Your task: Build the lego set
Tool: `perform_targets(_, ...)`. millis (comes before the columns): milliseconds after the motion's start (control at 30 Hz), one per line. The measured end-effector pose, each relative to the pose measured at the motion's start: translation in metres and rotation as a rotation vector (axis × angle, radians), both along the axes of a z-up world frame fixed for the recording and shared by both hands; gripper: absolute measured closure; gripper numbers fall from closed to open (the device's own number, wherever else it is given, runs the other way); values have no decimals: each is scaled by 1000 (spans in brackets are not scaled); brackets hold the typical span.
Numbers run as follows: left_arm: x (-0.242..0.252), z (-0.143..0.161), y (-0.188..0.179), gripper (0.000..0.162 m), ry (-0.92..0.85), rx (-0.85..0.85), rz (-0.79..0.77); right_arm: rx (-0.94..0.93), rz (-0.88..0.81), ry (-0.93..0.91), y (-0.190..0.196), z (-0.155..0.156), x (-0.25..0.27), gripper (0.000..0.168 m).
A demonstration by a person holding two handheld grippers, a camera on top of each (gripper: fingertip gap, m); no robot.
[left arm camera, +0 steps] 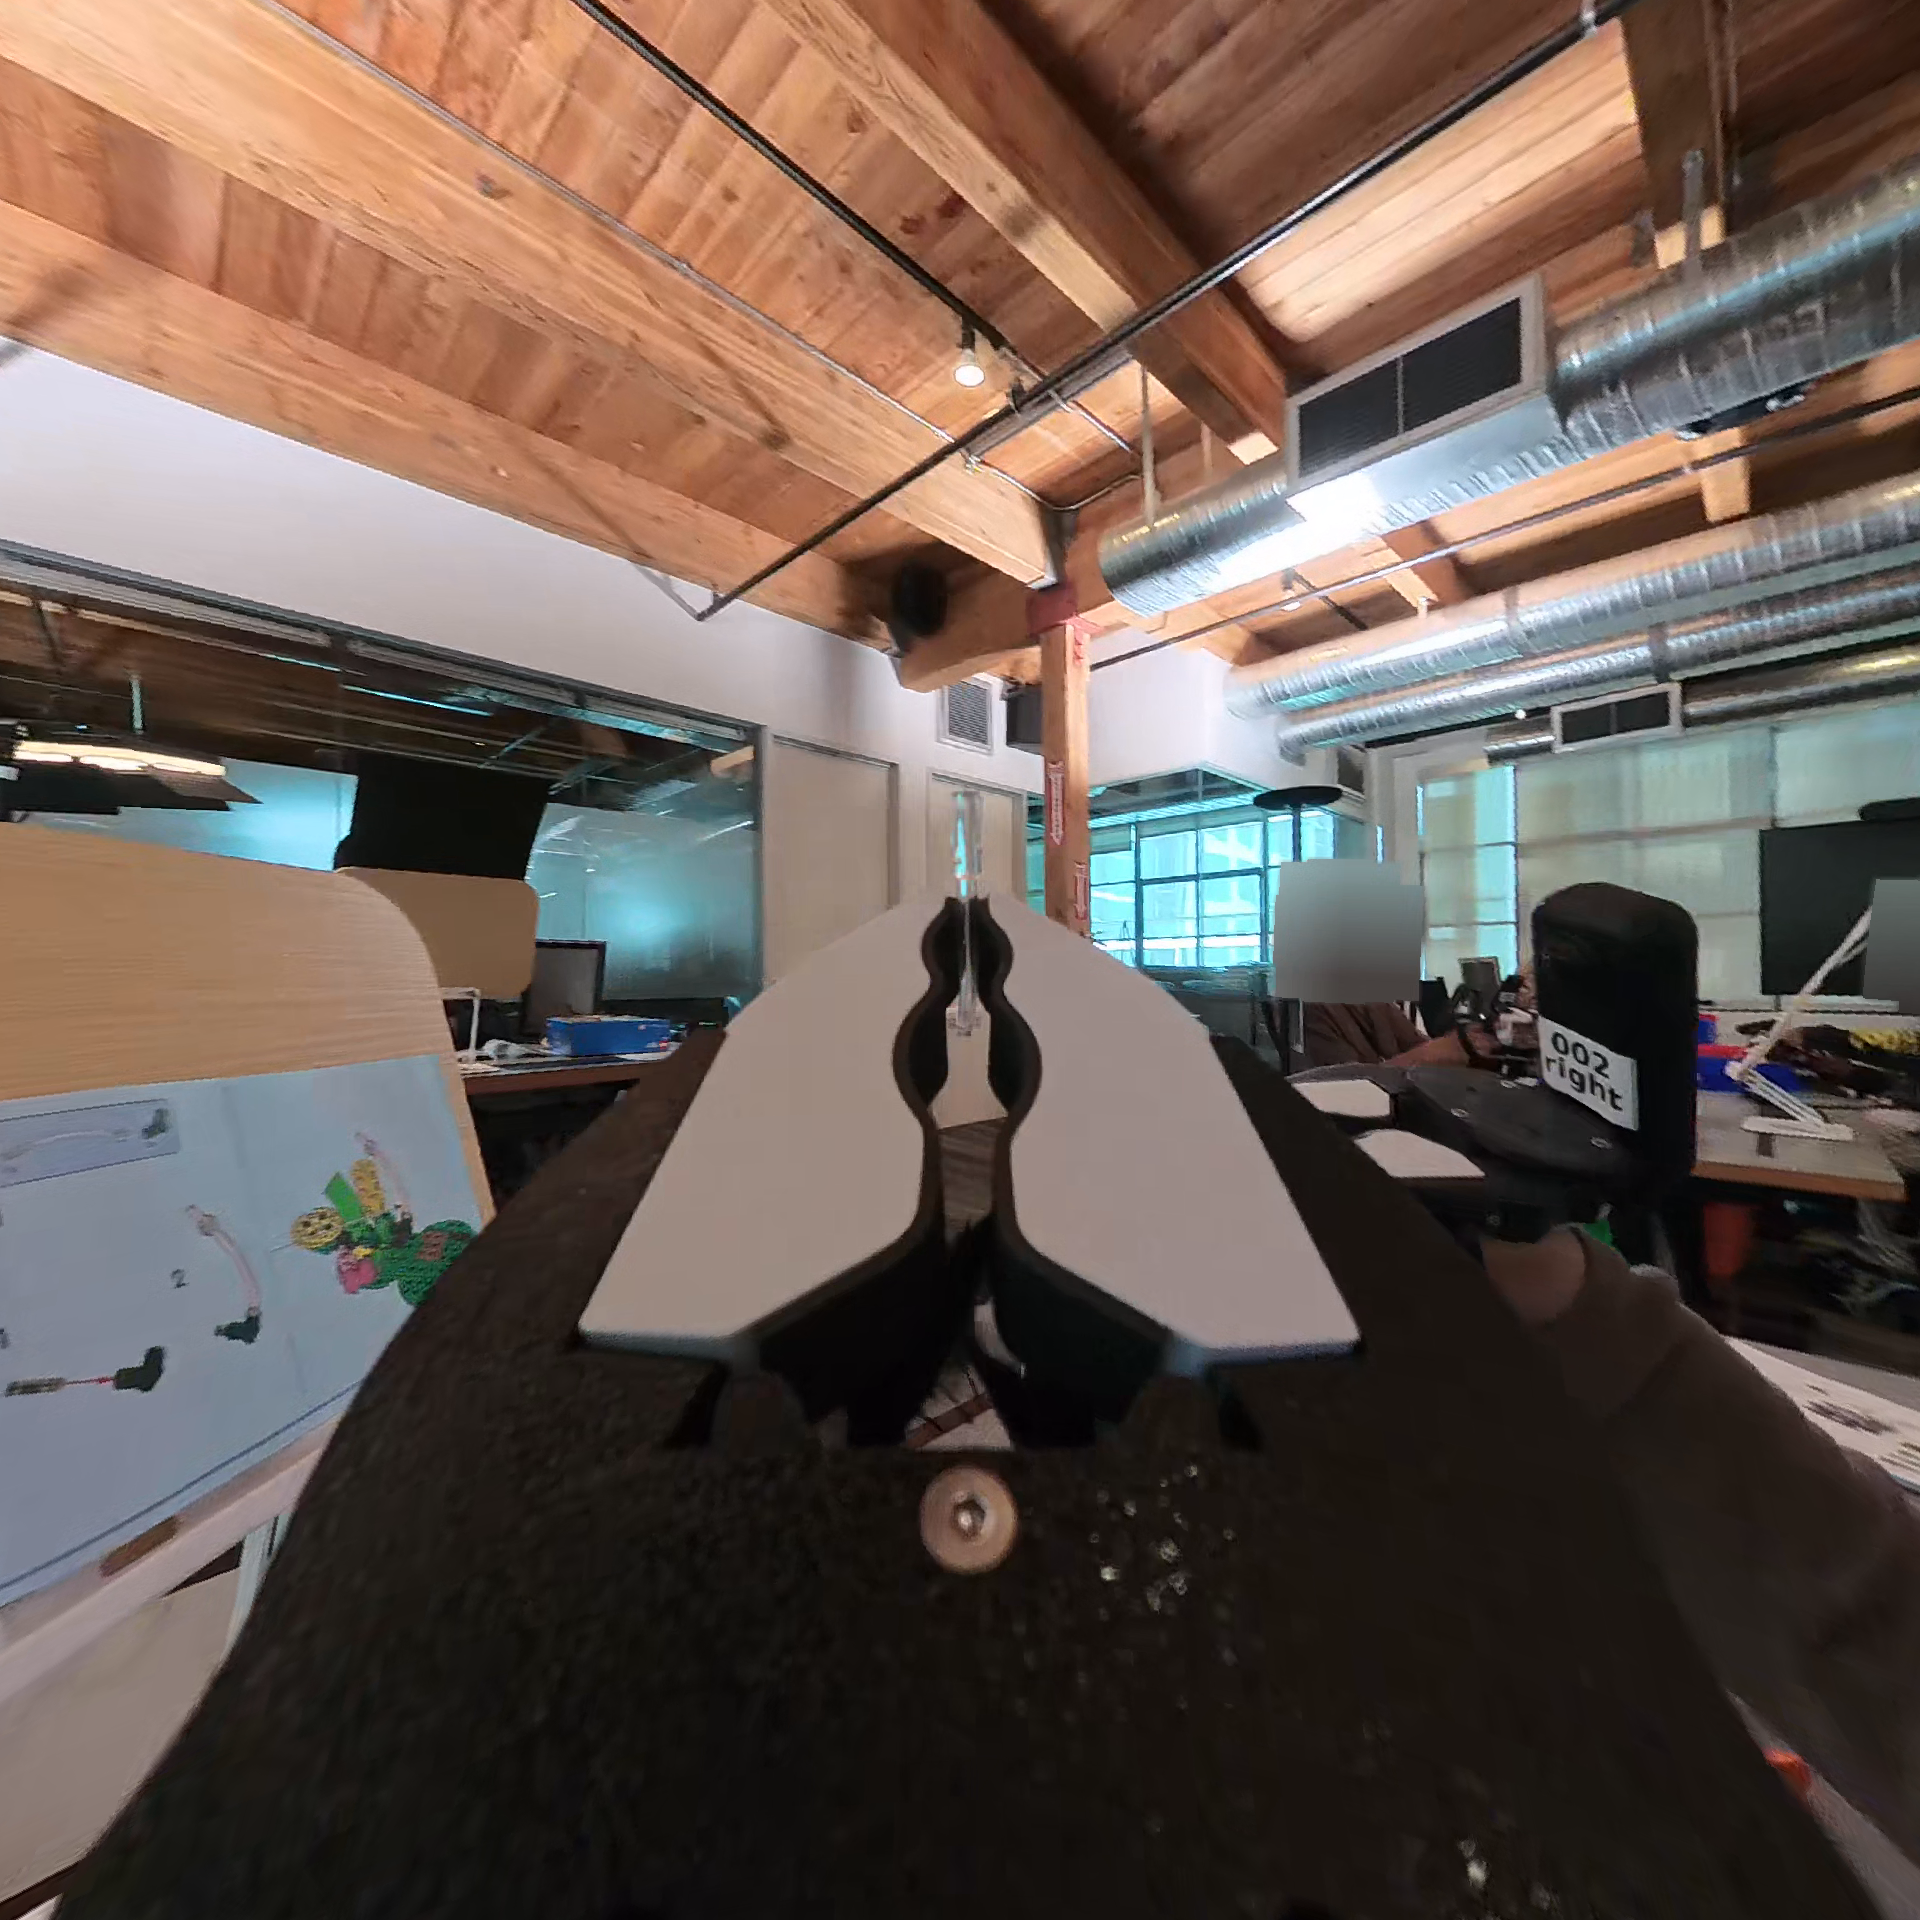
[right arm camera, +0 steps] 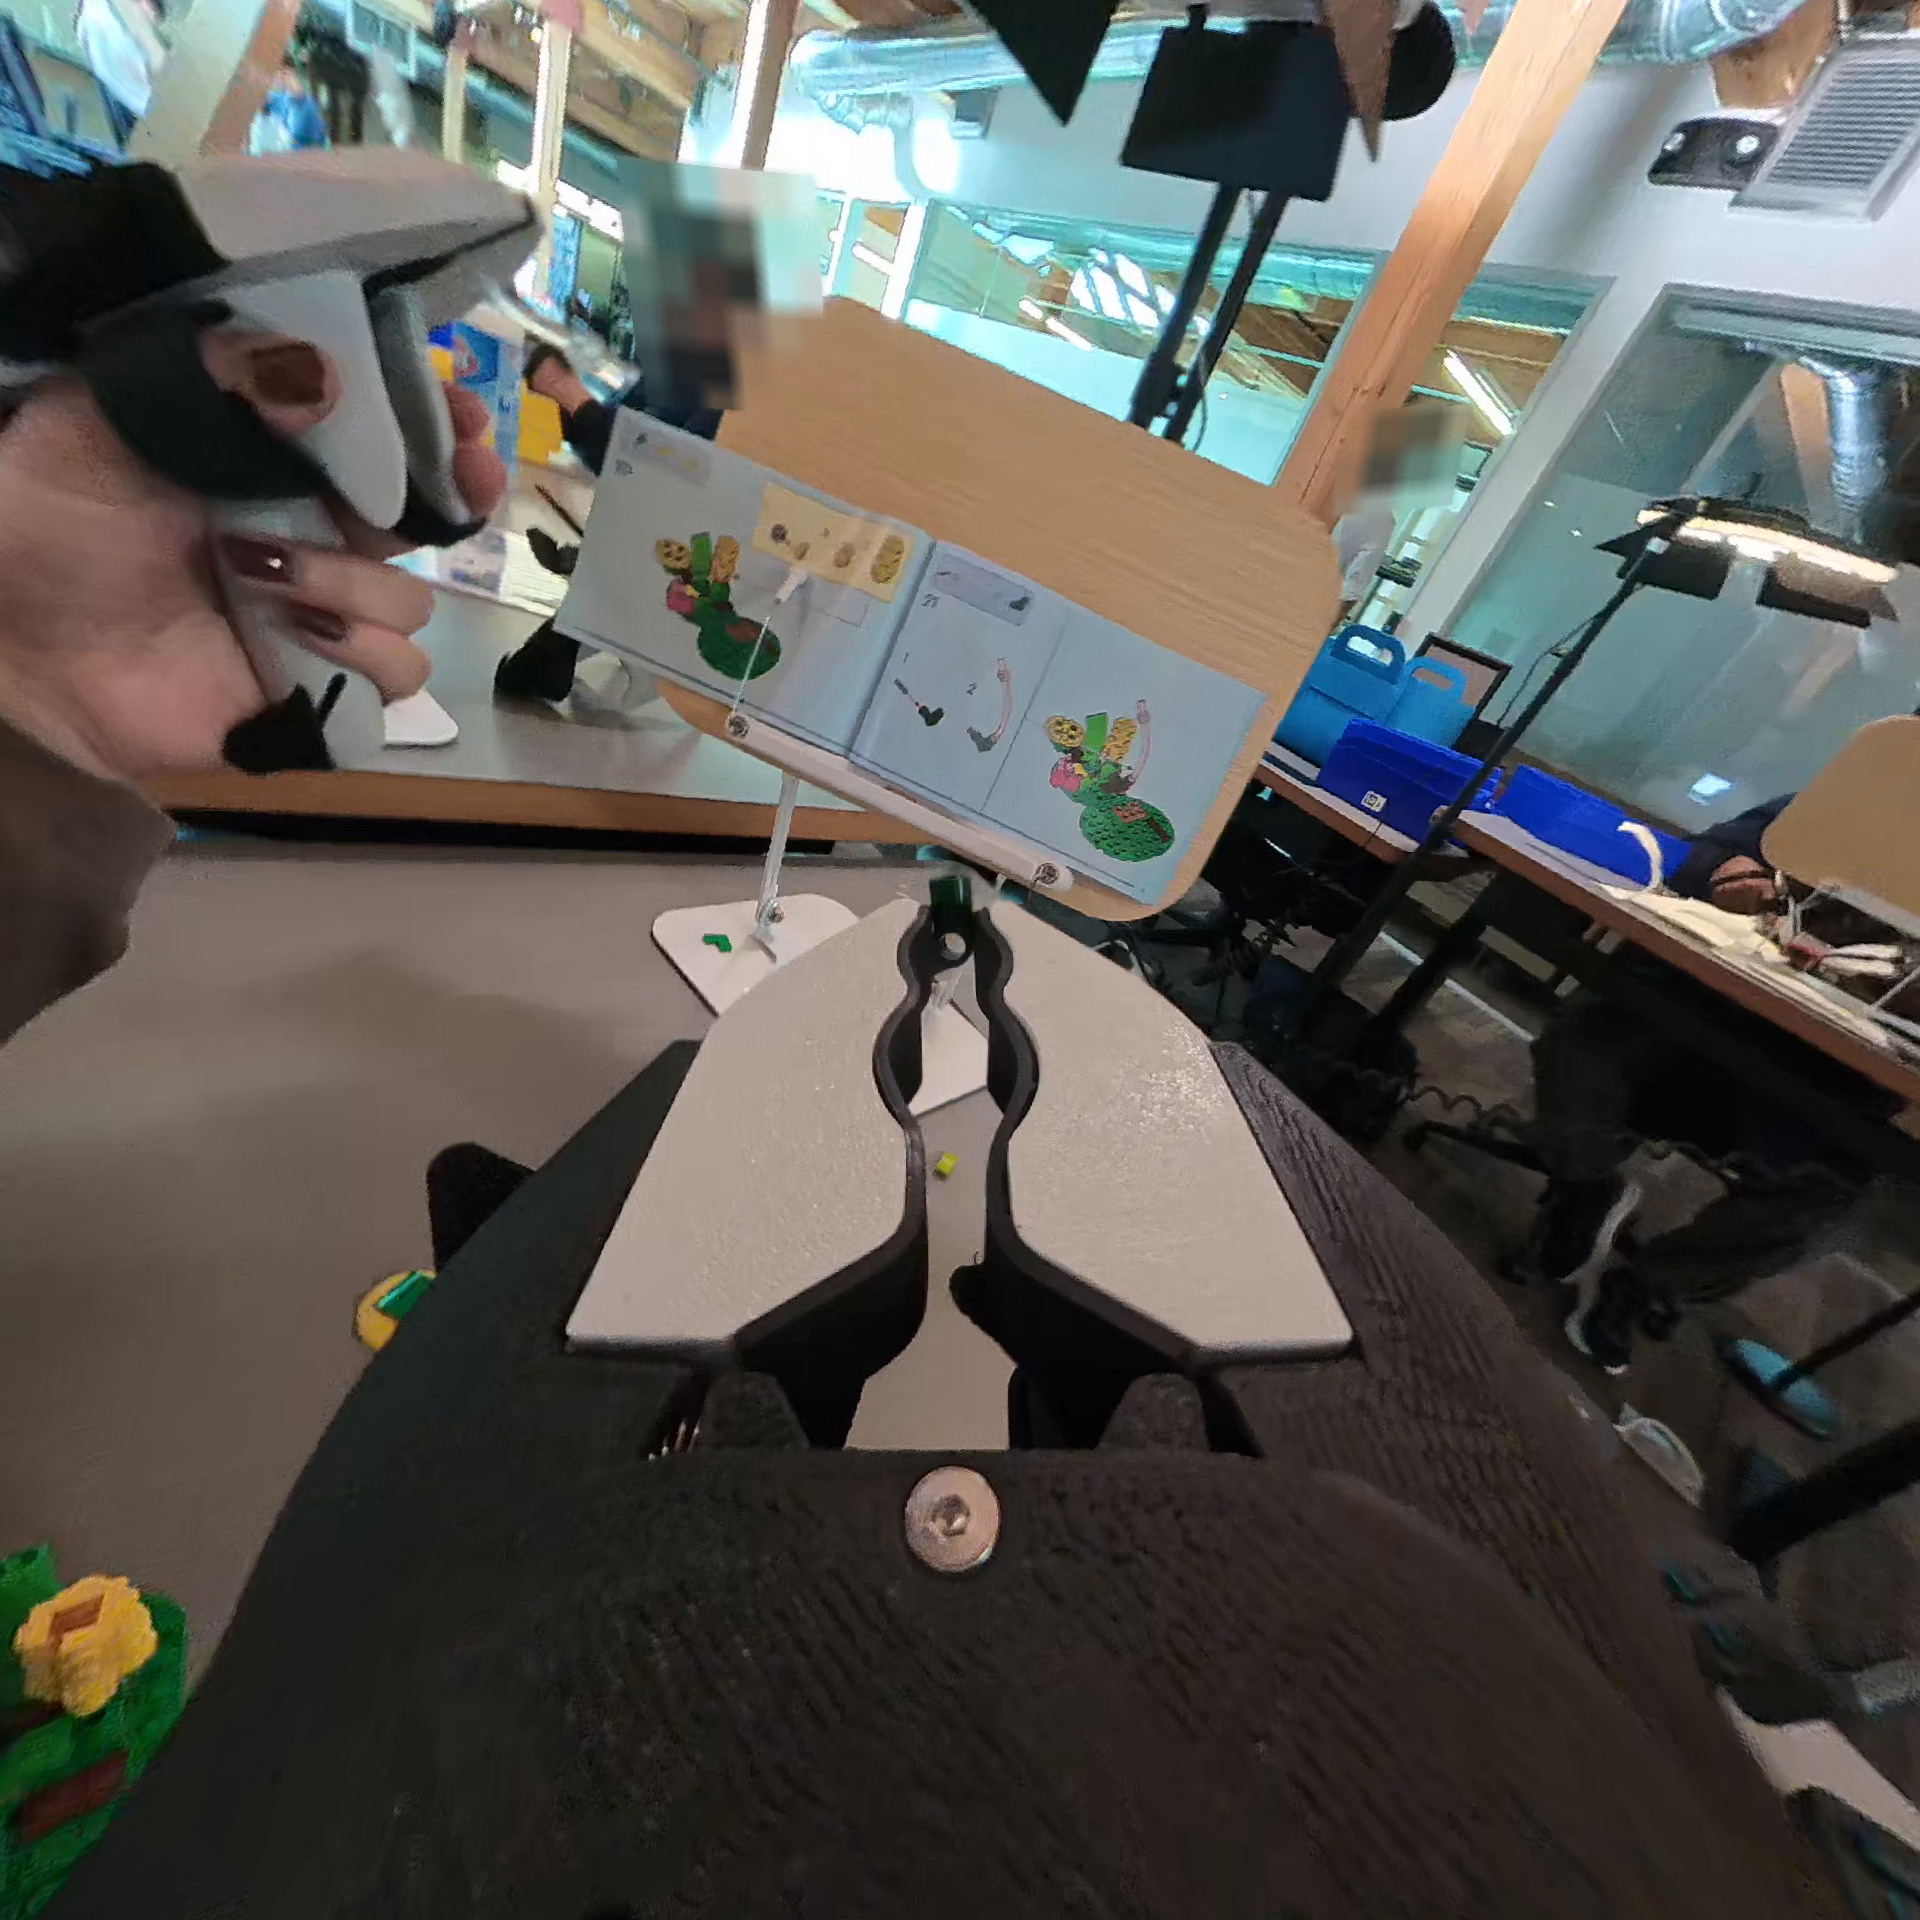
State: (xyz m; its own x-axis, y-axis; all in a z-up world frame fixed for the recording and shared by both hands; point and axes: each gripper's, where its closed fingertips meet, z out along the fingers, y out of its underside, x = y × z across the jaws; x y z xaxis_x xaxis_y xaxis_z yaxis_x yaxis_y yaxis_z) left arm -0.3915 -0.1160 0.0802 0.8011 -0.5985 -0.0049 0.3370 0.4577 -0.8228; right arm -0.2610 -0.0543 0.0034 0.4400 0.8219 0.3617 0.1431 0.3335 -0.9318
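**Pinching two small parts above a grey table, grippers raised**

Holding a thin clear rod (left arm camera: 966, 961) between its closed tips, the left gripper (left arm camera: 966, 914) is seen at the centre of the left wrist view, tilted up toward a ceiling of wooden beams (left arm camera: 623, 312) and silver ducts (left arm camera: 1714, 582). An open office with glass partitions is shown behind it. The right gripper (left arm camera: 1507, 1122) is seen at the right edge of that view, carried by a hand.

In the right wrist view, the right gripper (right arm camera: 951, 920) is closed on a small dark green piece (right arm camera: 951, 896) at its tips, just above frame centre. A grey table (right arm camera: 260, 1091) is shown below and to the left. On it stand a white-footed stand (right arm camera: 748, 935) carrying a wooden board (right arm camera: 987, 457) with an open instruction booklet (right arm camera: 904, 675); a tiny green piece (right arm camera: 715, 942) lies on the stand's foot, and a small yellow piece (right arm camera: 943, 1165) lies on the table, seen between the fingers. The partly built green model with a yellow flower (right arm camera: 83, 1704) is seen at the lower left corner, and a yellow-and-green part (right arm camera: 390, 1304) lies near the gripper's left side.

The table, the model and the loose pieces are shown only by the right wrist view; the ceiling is shown only by the left. The left gripper (right arm camera: 312, 343) is seen from the side at the upper left, held in a hand (right arm camera: 125, 582).
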Motion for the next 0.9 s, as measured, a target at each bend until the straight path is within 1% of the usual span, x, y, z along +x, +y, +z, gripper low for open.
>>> perform_targets(100, 2, -2, -1, 160, 29, 6, -14, 30, 18, -57, -7, -6, -7, 163)
perform_targets(200, -3, 0, -4, 160, 16, 17, -15, 40, 25, -84, -10, -10, -11, 163)
perform_targets(467, -12, 2, -9, 160, -11, 32, -18, 53, 33, -91, -12, -10, -13, 163)
perform_targets(900, 1, -4, -5, 160, 38, 2, -66, 72, 51, -124, -17, -15, -18, 163)
